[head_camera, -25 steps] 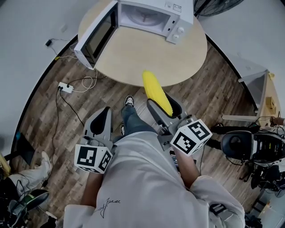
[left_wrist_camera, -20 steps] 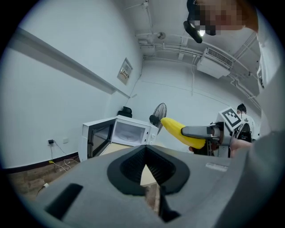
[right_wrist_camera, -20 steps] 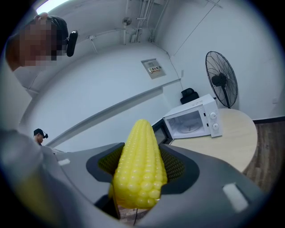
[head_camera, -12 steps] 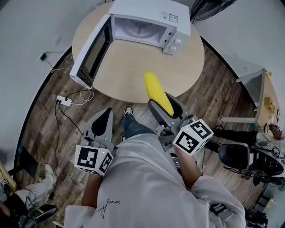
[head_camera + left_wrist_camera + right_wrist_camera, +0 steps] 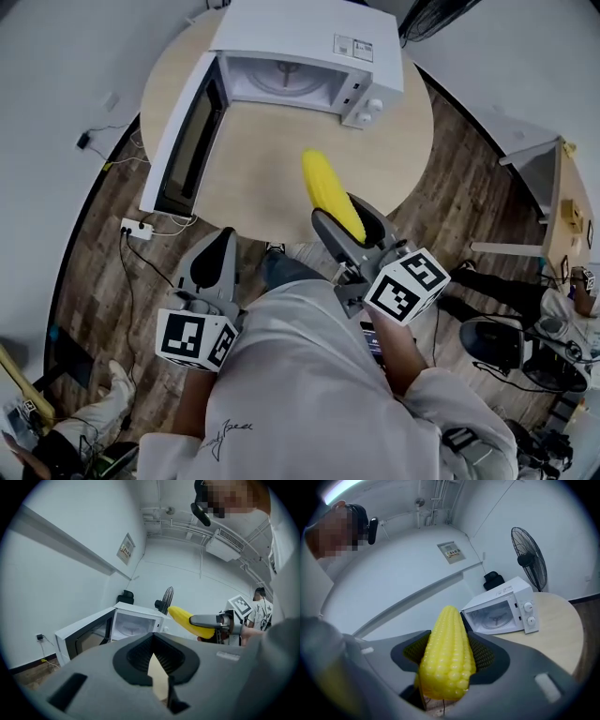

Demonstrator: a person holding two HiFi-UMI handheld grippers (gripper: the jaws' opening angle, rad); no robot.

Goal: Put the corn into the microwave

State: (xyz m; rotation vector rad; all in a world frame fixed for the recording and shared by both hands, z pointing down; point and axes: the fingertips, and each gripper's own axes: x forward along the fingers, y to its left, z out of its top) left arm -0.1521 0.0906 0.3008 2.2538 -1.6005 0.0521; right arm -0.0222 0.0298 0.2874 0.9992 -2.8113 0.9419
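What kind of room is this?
Probably a lab or office workroom, not a home kitchen: the microwave sits on a plain round table, a power strip lies on the floor, and a standing fan is behind.

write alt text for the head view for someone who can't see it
Seen from above, the right tongs grip a yellow corn cob that points toward a white microwave, which sits with its door open on a round table. The left tongs are shut and empty, held level beside them over a wooden floor.
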